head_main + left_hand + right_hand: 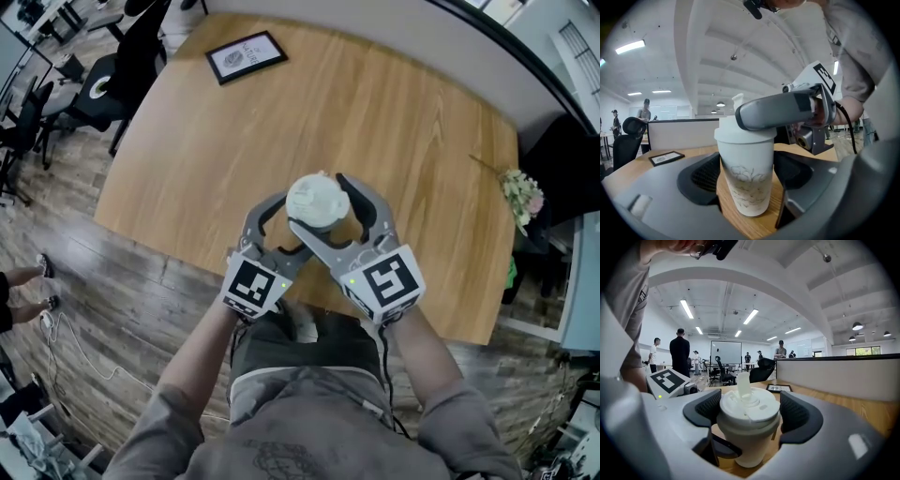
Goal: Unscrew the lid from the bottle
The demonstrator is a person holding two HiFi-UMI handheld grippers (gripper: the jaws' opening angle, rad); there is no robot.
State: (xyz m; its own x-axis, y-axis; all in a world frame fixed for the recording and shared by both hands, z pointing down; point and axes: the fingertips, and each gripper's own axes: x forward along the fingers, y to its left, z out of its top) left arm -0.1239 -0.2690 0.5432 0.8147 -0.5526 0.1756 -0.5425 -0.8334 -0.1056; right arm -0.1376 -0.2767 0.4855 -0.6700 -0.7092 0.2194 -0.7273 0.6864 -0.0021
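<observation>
Table (394, 122) of light wood, seen from above. A white cup-shaped bottle (746, 187) stands upright on it near the front edge, with its lid (750, 406) on. The left gripper (749, 169) is spread wide around the bottle's body, pads close beside its walls. The right gripper (751, 414), higher up, is spread wide around the lid. Neither visibly squeezes. A framed picture (246, 56) lies near the far edge.

table (375, 122): matt wood | bottle (747, 183): matt, paper-like | lid (750, 409): smooth plastic
</observation>
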